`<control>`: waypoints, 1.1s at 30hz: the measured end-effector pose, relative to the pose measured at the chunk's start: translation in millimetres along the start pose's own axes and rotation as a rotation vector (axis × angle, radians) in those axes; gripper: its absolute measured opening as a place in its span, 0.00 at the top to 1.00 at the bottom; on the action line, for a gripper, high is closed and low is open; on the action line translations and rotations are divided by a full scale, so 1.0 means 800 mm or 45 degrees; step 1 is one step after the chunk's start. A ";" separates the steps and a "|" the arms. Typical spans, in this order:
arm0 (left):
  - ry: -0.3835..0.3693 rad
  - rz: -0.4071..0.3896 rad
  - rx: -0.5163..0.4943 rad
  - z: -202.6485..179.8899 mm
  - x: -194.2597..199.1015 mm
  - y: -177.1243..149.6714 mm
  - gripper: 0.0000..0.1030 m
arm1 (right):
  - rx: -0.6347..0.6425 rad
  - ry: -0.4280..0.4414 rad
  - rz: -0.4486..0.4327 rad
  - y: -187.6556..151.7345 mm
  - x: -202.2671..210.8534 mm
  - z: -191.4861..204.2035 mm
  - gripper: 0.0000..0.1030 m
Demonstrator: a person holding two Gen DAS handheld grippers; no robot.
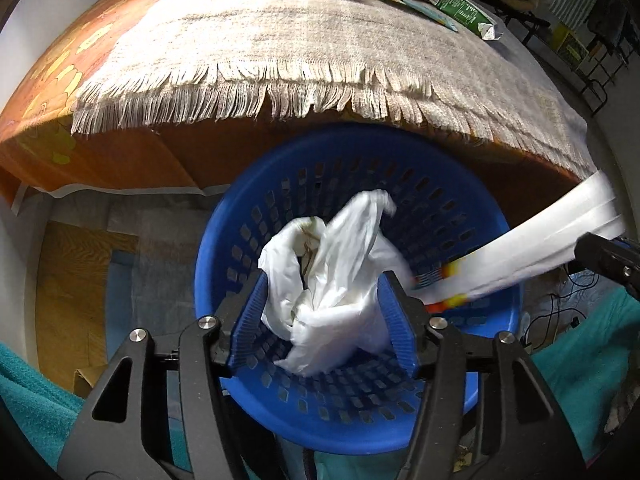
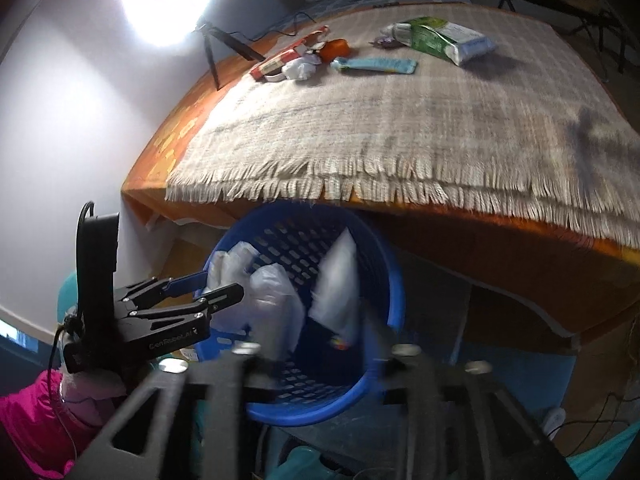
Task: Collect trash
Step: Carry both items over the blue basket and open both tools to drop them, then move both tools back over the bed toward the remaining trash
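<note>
The crumpled white plastic bag (image 1: 328, 280) sits pinched between the left gripper (image 1: 326, 308) fingers, directly above the round blue perforated plastic basket (image 1: 496, 220) mouth, so release means straight down. From 3 o'clock, the right gripper (image 1: 600, 256) holds a long white wrapper (image 1: 520, 252) angled into the same basket; more litter lies on the table's fringed beige cloth (image 1: 280, 40) at 12 o'clock.

We cannot make out the right gripper (image 2: 320, 344) in its own view: its fingers are motion-smeared. The white packet (image 1: 520, 256) is streaked too, its print unreadable, and its far end is hidden behind the gripper. The bag (image 1: 332, 280) hides the basket (image 1: 248, 392) floor.
</note>
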State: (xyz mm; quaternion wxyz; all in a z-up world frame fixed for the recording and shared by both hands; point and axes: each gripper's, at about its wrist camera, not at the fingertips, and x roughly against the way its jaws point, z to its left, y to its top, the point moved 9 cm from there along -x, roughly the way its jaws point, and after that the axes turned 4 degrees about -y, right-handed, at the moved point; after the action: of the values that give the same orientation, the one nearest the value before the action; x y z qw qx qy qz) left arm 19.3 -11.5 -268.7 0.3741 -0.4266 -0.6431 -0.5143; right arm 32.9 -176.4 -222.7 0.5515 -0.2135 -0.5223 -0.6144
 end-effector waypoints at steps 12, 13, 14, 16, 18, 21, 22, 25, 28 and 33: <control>0.000 -0.005 0.012 0.003 0.002 0.003 0.31 | -0.021 -0.044 0.027 -0.003 -0.004 -0.010 0.31; 0.000 -0.005 0.012 0.003 0.003 0.003 0.31 | -0.020 -0.049 0.027 -0.003 -0.004 -0.010 0.31; -0.003 -0.004 0.012 0.003 0.003 0.003 0.31 | -0.020 -0.052 0.027 -0.003 -0.005 -0.009 0.29; -0.008 -0.007 0.015 0.002 0.005 0.003 0.31 | -0.022 -0.059 0.028 -0.002 -0.004 -0.010 0.26; -0.014 -0.012 0.019 0.002 0.007 0.005 0.31 | -0.027 -0.065 0.029 -0.002 -0.004 -0.011 0.21; -0.022 -0.020 0.026 0.001 0.012 0.008 0.31 | -0.034 -0.076 0.035 -0.001 -0.005 -0.013 0.18; -0.026 -0.022 0.029 0.001 0.013 0.010 0.30 | -0.036 -0.080 0.042 0.000 -0.006 -0.014 0.18; -0.039 -0.029 0.032 0.000 0.018 0.014 0.31 | -0.034 -0.091 0.057 0.001 -0.007 -0.016 0.15; -0.047 -0.037 0.025 -0.003 0.022 0.021 0.30 | -0.019 -0.114 0.053 0.005 -0.007 -0.018 0.14; -0.057 -0.064 0.014 -0.004 0.027 0.039 0.30 | 0.007 -0.136 0.018 0.019 -0.001 -0.021 0.12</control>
State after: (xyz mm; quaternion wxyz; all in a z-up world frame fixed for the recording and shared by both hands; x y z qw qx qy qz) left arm 40.6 -7.9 -237.6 0.3491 -0.4197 -0.6645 -0.5103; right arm 52.3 -188.3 -223.3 0.5279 -0.2481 -0.5511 -0.5967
